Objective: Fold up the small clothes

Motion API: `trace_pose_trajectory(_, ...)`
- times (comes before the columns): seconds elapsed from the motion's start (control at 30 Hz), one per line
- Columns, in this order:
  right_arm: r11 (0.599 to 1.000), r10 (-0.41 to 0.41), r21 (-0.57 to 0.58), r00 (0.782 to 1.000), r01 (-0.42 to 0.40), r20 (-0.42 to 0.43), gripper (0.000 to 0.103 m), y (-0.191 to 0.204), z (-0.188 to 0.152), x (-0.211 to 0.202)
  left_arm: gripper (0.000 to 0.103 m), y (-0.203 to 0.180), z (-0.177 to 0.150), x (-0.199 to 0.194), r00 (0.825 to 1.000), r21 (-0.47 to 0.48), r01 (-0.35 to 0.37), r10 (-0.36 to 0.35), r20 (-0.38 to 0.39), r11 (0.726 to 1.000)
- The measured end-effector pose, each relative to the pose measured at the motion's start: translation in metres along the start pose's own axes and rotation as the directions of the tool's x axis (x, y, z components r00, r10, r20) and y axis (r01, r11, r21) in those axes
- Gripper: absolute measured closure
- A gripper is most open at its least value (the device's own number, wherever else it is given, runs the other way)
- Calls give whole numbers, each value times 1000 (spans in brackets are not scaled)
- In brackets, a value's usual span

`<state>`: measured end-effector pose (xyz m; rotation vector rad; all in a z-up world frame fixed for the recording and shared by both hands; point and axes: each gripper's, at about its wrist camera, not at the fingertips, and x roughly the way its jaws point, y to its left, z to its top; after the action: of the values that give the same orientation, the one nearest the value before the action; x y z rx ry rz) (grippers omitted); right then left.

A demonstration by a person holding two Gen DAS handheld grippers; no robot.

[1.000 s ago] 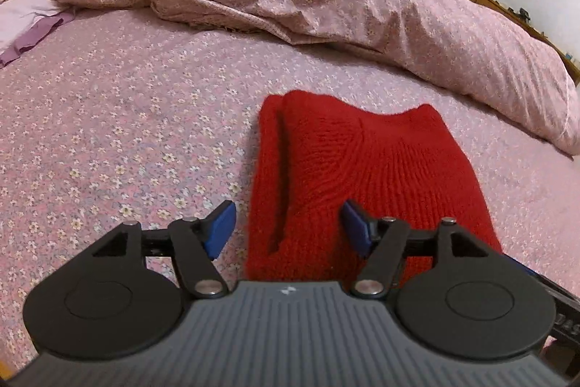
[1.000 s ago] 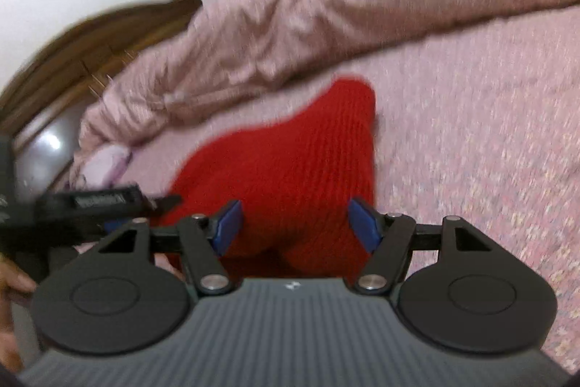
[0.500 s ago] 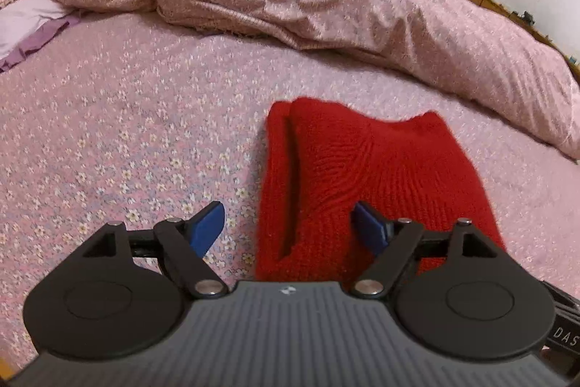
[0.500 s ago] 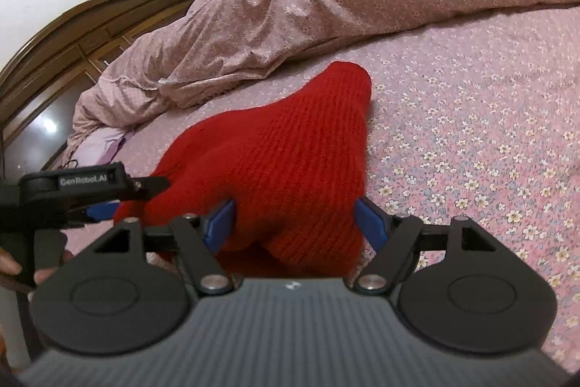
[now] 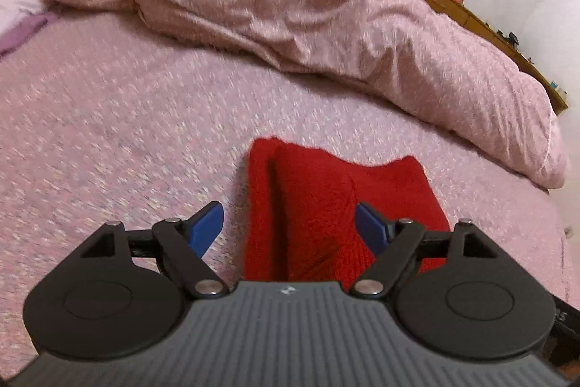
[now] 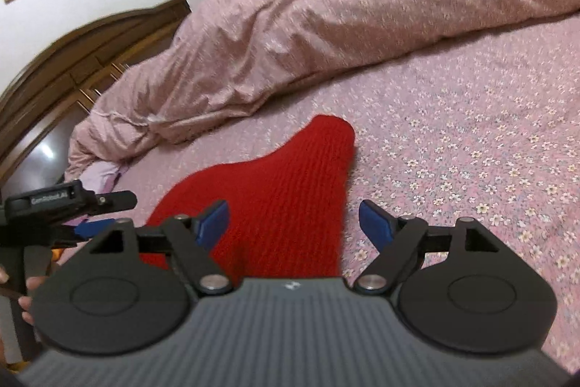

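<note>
1. A red knitted garment [image 5: 326,205] lies flat on the flowery pink bed sheet [image 5: 108,133], near the edge of the bed where the person stands. It looks folded over already, with one layer on top of another.
2. A big pink duvet [image 5: 290,6] is bunched up along the far side of the bed, well apart from the red garment.
3. The left gripper [image 5: 290,223] has its blue fingers wide apart. It holds nothing. The red garment sits under the gap and past it, and the pads do not press on it.
4. The right gripper [image 6: 293,220] is opening its jaws right now. The red garment [image 6: 275,198] shows between them, but the pads do not squeeze it, so it holds nothing too.
5. Both grippers are at the near end of the garment. In the left view, its long side runs away from the fingers toward the duvet.
6. In the right view, the left gripper [image 6: 90,220] shows just beside the garment's left edge.
7. Neither gripper looks closer than the other. The next fold would likely need a new grab on one end.
</note>
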<state>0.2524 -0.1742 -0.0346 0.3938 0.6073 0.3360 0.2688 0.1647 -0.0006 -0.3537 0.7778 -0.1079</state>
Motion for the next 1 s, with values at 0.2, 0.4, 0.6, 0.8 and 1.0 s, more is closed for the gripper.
trace_pose_trajectory(0.2,997,39,70,994,-32,-101,22,-10,-2,36,19,4,-10,41,995,-20,23,-25,-100,1000)
trace_pose_trajectory(0.4,981,108,176,980,-79,-165,9,-17,-6,65,12,15,-18,64,988,-69,100,-107,-107,993)
trace_pose_trajectory(0.6,942,215,298,958,-152,-191,8,-30,-17,88,12,32,-28,84,948,-190,236,-269,-170,953)
trace_pose_trajectory(0.8,939,237,296,952,-174,-195,19,-26,-13,86,22,26,-31,74,950,-181,250,-277,-145,951)
trace_pose_trajectory(1.0,923,274,312,953,-224,-127,32,-20,-12,59,30,16,-35,47,955,-152,247,-267,-127,957)
